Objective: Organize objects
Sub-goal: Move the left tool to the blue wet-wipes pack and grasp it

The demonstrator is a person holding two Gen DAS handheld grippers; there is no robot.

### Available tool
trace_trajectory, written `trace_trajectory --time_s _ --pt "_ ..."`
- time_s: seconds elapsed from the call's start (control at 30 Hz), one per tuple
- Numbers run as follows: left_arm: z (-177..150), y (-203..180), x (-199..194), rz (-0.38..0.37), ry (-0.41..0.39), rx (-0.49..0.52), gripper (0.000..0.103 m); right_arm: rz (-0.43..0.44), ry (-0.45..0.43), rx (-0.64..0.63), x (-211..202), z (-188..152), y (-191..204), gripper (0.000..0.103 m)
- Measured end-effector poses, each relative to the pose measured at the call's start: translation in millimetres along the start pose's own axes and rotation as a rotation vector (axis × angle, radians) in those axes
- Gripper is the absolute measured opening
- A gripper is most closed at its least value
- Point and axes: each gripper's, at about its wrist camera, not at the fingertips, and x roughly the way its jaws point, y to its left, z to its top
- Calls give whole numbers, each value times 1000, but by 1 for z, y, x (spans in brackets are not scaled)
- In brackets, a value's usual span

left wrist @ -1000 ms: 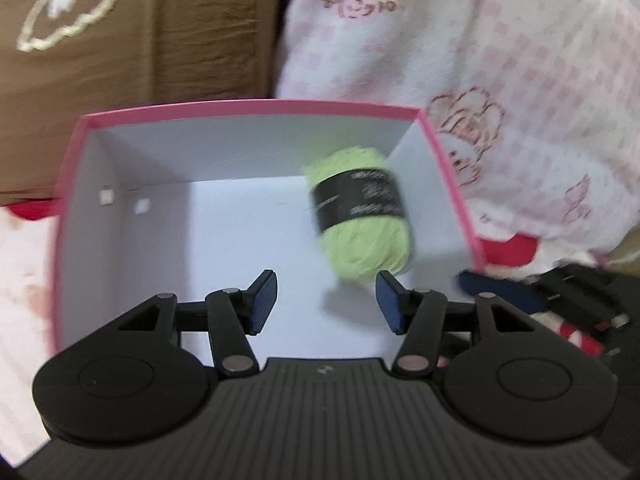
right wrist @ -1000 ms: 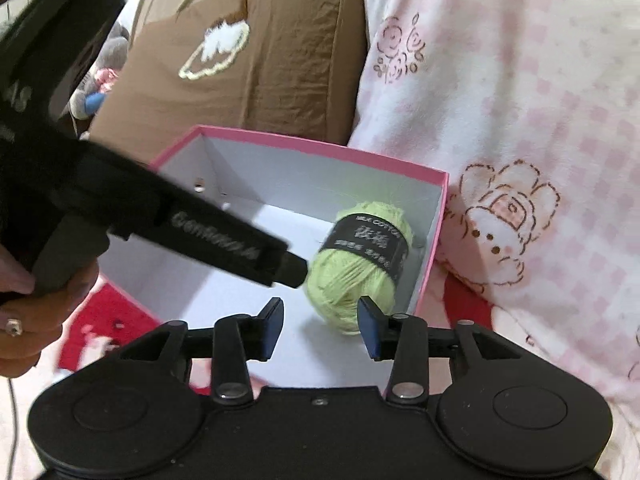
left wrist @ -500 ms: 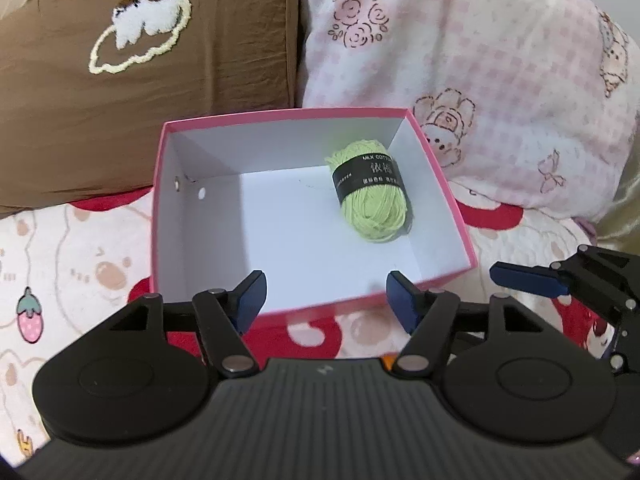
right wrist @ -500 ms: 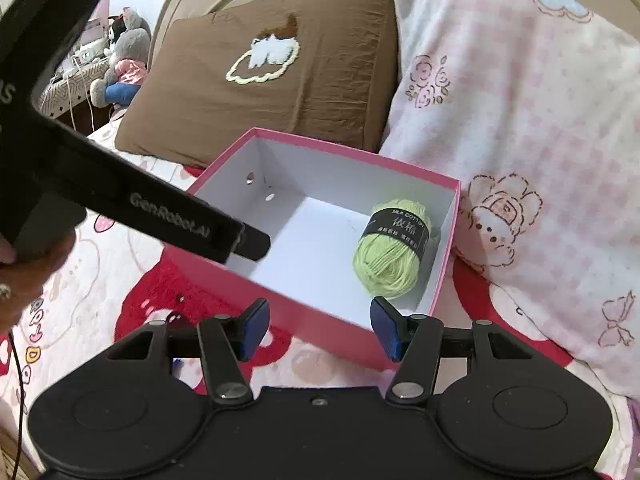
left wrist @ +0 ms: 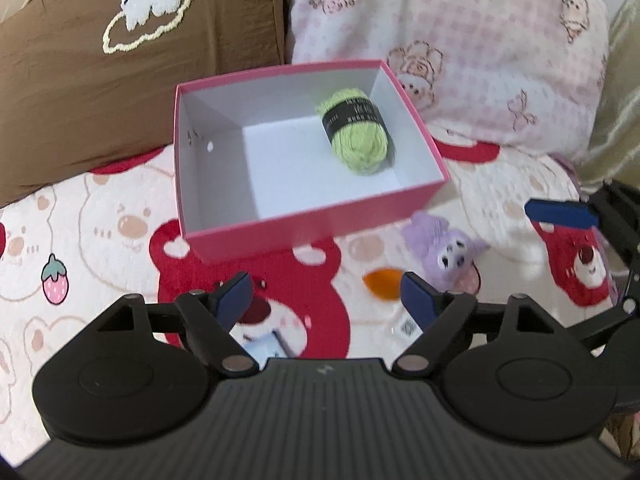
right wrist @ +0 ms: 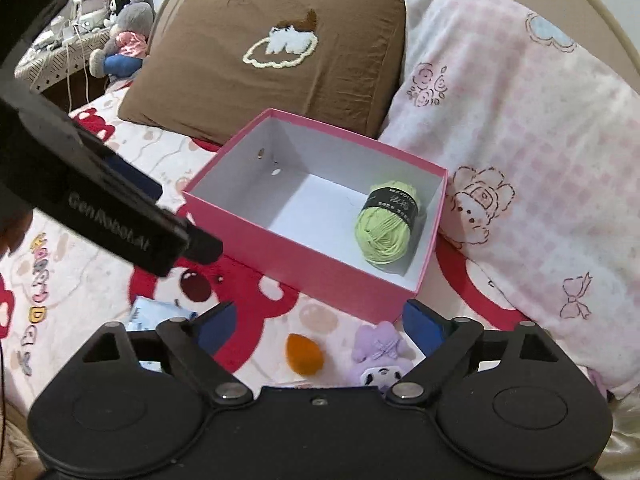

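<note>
Bedding printed with red and cream bears [left wrist: 120, 224] covers the bed, with a brown pillow [left wrist: 120, 80] at left and a pink checked pillow [left wrist: 460, 48] at right against the headboard. Left tongs [left wrist: 326, 300]: jaws opening, nothing between them. Beyond them stands a pink box [left wrist: 312, 220] with a white interior; a green yarn skein [left wrist: 358, 136] with a black label lies in its far right corner, well apart from both tongs. On the bedding just beside the left tongs' right finger lie an orange sponge [left wrist: 382, 284] and a purple plush toy [left wrist: 444, 252]. Right tongs [right wrist: 320, 326]: jaws opening and empty, with the sponge and plush below the gap.
</note>
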Motion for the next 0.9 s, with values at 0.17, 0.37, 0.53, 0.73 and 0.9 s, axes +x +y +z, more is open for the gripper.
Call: trace_trajectory --time_s 0.17,0.37,0.53,0.73,0.9 --pt "-16 -3 -9 6 14 27 87 19 6 -5 -12 -4 10 92" --pt "-29 -2 -18 -30 27 34 94 7 18 -28 -19 -8 19 92" --pt "-39 3 -22 -28 43 14 96 25 30 -29 -22 -12 20 92" --pt "-48 13 -26 -41 58 -21 95 98 58 -28 -25 -19 24 92" --pt "-54 20 -25 -40 69 -37 96 176 81 -13 -27 -26 30 92"
